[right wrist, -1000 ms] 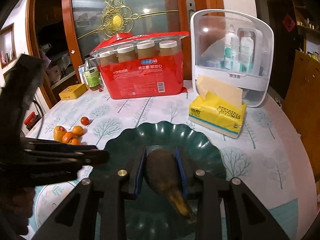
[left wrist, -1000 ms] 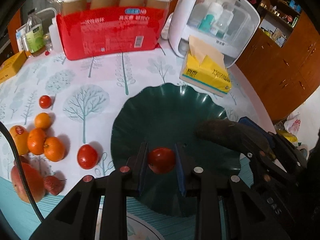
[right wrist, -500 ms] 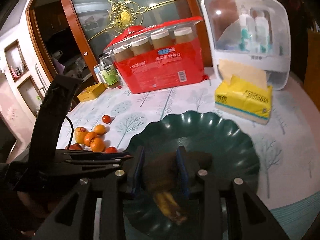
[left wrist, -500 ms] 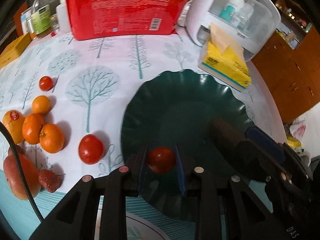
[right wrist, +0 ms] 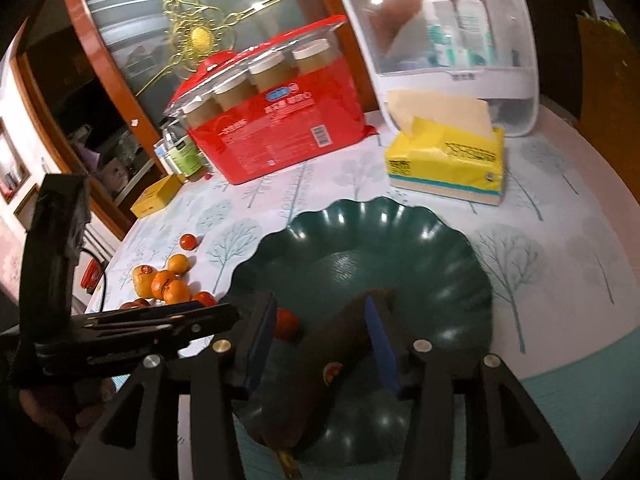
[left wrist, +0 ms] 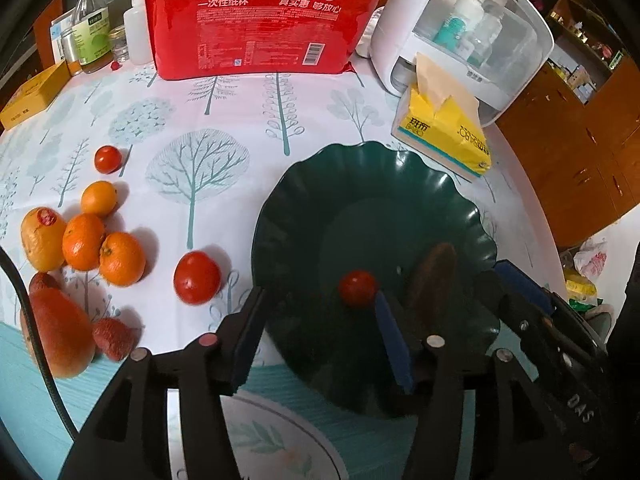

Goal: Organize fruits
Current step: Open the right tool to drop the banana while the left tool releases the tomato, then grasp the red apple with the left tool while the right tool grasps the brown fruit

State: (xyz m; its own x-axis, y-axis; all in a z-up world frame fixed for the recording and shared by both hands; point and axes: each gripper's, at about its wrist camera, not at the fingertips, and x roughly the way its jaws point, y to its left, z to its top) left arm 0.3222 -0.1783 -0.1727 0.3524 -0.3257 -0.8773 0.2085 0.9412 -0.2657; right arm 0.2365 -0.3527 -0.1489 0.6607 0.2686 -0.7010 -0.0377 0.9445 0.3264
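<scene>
Left wrist view: the lower part of the green dish (left wrist: 472, 208) is cut off behind the left gripper (left wrist: 316, 336), and the dark banana (left wrist: 434, 276) in it is hard to make out against the dish, its lower end hidden behind the right-hand finger. The jaws are opening; the small tomato (left wrist: 357, 288) lies in the dish between them, close against the right-hand pad and clear of the left one, so nothing is gripped. At the left edge a mango (left wrist: 60, 332) is partly cut by the frame and crossed by a black cable (left wrist: 38, 352). Beside it on the surface (left wrist: 224, 92) lie a strawberry (left wrist: 114, 338), three oranges (left wrist: 120, 258), a larger tomato (left wrist: 197, 277) and another small tomato (left wrist: 108, 159) higher up.

Right wrist view: the picture is blurred. The right gripper (right wrist: 320, 340) is also opening; the banana (right wrist: 316, 364) lies slanted in the dish (right wrist: 460, 264) between its fingers. Whether the right-hand pad touches the banana's far end I cannot tell; the left pad stands clear. The banana's near tip runs off the lower frame. The small tomato (right wrist: 286, 322) sits in the dish, half hidden behind the left-hand finger. The left gripper (right wrist: 160, 320) reaches in from the left, its fingertips hidden.
</scene>
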